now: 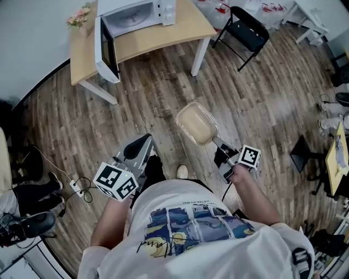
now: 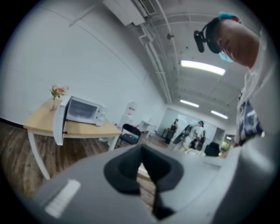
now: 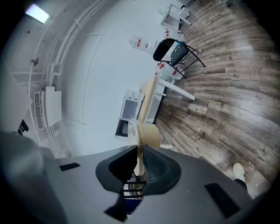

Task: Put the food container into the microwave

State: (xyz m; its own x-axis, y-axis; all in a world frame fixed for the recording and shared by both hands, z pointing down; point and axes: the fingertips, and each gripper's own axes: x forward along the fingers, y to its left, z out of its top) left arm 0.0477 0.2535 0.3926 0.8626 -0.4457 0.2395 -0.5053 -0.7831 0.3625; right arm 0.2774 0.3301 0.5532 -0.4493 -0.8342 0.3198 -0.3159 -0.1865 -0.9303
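Note:
A white microwave (image 1: 139, 15) stands on a light wooden table (image 1: 163, 35) far ahead, with its door (image 1: 106, 50) swung open to the left. My right gripper (image 1: 219, 145) is shut on the rim of a clear, beige food container (image 1: 197, 124) and holds it out over the wood floor, well short of the table. In the right gripper view the container (image 3: 146, 135) sits edge-on between the pads of that gripper (image 3: 139, 162), with the microwave (image 3: 130, 109) beyond. My left gripper (image 1: 139, 150) hangs lower left, shut and holding nothing. The left gripper view shows that gripper (image 2: 141, 168) and the microwave (image 2: 85, 111).
A black folding chair (image 1: 245, 27) stands right of the table. A small flower vase (image 1: 80, 19) sits on the table's left corner. Cables and a power strip (image 1: 76, 188) lie on the floor at left. Several people (image 2: 192, 133) stand far off.

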